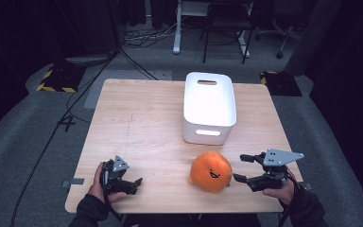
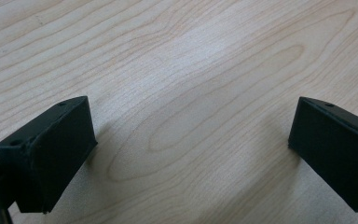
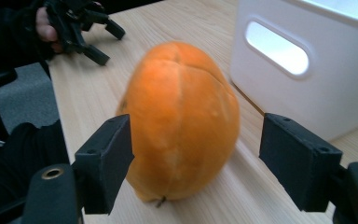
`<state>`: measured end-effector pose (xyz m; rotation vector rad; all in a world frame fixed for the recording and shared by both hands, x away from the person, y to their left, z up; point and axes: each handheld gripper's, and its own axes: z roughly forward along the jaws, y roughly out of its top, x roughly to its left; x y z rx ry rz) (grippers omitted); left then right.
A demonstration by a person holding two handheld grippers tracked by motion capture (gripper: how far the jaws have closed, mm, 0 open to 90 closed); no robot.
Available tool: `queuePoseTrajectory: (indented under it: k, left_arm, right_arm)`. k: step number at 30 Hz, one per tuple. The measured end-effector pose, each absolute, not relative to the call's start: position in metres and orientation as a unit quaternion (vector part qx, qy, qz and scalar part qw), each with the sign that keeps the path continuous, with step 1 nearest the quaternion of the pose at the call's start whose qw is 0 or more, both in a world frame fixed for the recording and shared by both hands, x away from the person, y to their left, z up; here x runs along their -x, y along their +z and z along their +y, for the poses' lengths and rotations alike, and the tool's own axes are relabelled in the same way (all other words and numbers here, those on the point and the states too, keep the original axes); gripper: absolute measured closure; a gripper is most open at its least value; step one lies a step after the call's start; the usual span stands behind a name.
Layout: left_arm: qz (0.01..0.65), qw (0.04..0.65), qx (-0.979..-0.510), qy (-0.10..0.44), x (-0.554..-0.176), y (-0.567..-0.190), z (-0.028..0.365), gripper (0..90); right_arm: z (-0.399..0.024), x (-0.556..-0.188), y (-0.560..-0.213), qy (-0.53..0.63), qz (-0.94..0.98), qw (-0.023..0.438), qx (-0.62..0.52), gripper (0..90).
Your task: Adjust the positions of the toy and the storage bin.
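Note:
An orange plush toy with a small dark face lies on the wooden table near its front edge. My right gripper is held just to its right, pointing left at it, jaws open. In the right gripper view the toy sits close ahead of the gripper, and neither jaw presses on it. My left gripper rests at the front left of the table, open. Its jaws stand wide apart over bare wood with nothing between them. The left gripper also appears far off in the right gripper view.
A white plastic bin with handle slots stands upright behind the toy, right of the table's middle; its near wall is close beside the toy. Dark floor, cables and chair legs lie beyond the table.

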<state>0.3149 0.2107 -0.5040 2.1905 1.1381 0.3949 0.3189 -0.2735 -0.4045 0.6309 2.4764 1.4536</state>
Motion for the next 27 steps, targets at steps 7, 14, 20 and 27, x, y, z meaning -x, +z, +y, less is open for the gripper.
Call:
queuePoseTrajectory:
  k: [7,14,20,27]
  left_arm:
    - [0.431,0.315,-0.832,0.151,-0.315,-0.504,0.211,0.6]
    - [0.431,0.315,-0.832,0.151,-0.315,-0.504,0.211,0.6]
    - [0.431,0.315,-0.832,0.151,-0.315,-0.504,0.211,0.6]
    - [0.431,0.315,-0.832,0.151,-0.316,-0.504,0.211,0.6]
  right_arm:
    - [-0.258,-0.317,-0.399,0.504,0.834,0.102,-0.200,27.2]
    - [-0.245,-0.322,-0.396,0.507,0.832,0.105,-0.200,30.3]
    - [-0.229,-0.328,-0.396,0.506,0.834,0.106,-0.193,31.9]
    - [-0.218,-0.337,-0.405,0.492,0.837,0.103,-0.216,31.6]
